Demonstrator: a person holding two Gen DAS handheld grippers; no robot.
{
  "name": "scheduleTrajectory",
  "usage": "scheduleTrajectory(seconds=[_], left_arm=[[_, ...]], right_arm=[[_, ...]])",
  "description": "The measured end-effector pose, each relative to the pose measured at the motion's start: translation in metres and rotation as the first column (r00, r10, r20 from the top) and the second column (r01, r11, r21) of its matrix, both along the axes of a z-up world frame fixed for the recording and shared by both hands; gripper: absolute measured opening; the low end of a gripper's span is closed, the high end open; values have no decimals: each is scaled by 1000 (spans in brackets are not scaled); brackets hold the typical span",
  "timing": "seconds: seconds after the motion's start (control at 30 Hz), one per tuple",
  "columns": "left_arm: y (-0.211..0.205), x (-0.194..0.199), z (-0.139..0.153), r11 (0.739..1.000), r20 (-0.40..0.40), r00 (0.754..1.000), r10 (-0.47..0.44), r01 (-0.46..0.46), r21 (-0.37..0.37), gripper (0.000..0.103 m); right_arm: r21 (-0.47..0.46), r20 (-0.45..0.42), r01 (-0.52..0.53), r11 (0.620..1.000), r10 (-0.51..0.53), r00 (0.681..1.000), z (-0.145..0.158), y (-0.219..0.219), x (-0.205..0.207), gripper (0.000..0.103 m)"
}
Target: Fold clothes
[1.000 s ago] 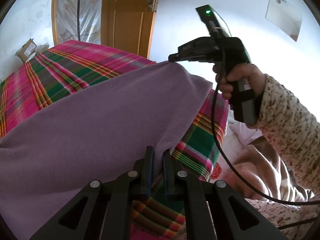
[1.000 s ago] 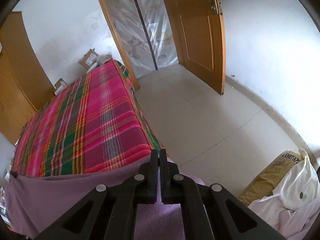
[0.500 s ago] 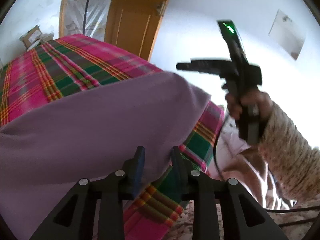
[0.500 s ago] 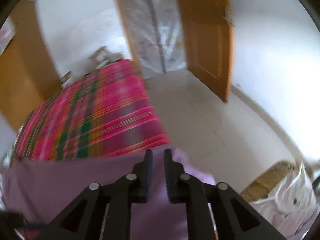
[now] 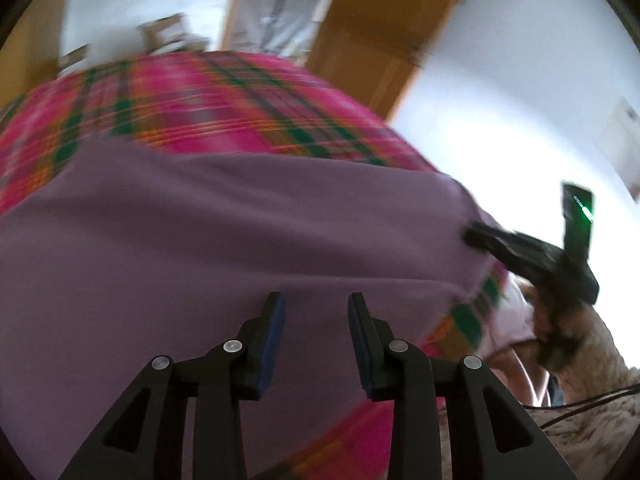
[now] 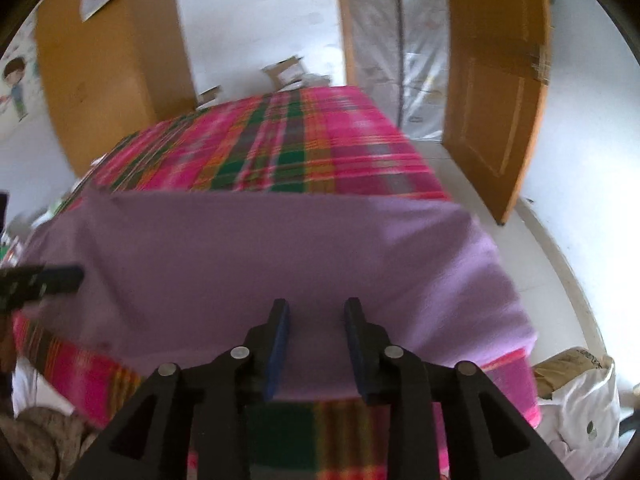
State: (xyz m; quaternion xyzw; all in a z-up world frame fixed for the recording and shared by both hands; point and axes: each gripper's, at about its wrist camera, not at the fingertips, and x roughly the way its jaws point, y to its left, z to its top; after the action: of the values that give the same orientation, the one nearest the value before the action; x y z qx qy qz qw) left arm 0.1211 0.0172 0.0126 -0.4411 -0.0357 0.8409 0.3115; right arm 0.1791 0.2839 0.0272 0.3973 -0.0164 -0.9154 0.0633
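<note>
A purple garment lies spread flat over the near end of a bed covered by a pink and green plaid blanket. My left gripper hangs open just above the cloth with nothing between its fingers. My right gripper is open too, over the garment's near edge, and holds nothing. In the left wrist view the right gripper shows at the cloth's right corner. In the right wrist view the left gripper shows blurred at the far left. Both views are motion-blurred.
An open wooden door and a plastic-covered doorway stand beyond the bed, with white tiled floor to the right. A wooden wardrobe is at the back left. A white bag sits by the bed's near right corner.
Both grippers, shut on the purple garment's edge a second ago, have opened and let it go. The cloth now lies flat on the bed, and both grippers have pulled back toward me.
</note>
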Motion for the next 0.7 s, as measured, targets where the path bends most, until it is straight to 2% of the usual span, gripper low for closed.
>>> scheduleTrajectory(seconds=[0.1,0.23,0.3,0.53,0.7], left_arm=[[-35,-4,-5,995,17,995,95,-95,-11,34],[-74,2,-7,986,51,987,153,-155,54,34],[-88,5,-8,982,52,984,172,-175,64,34],[-108,10,-6,980,41,982,182,-185,73,34],[-114,9,-7,980,45,984,174,-178,95,34]], right_arm=[[8,1,-76,997,76,997,5,-21,-1,29],[42,34,-222,974,220,975,3,-53,-4,32],[49,13,-285,957,285,959,10,-64,-8,31],[28,-26,-288,957,289,957,28,-82,-65,32],[34,49,-363,931,361,931,16,-104,-113,32]])
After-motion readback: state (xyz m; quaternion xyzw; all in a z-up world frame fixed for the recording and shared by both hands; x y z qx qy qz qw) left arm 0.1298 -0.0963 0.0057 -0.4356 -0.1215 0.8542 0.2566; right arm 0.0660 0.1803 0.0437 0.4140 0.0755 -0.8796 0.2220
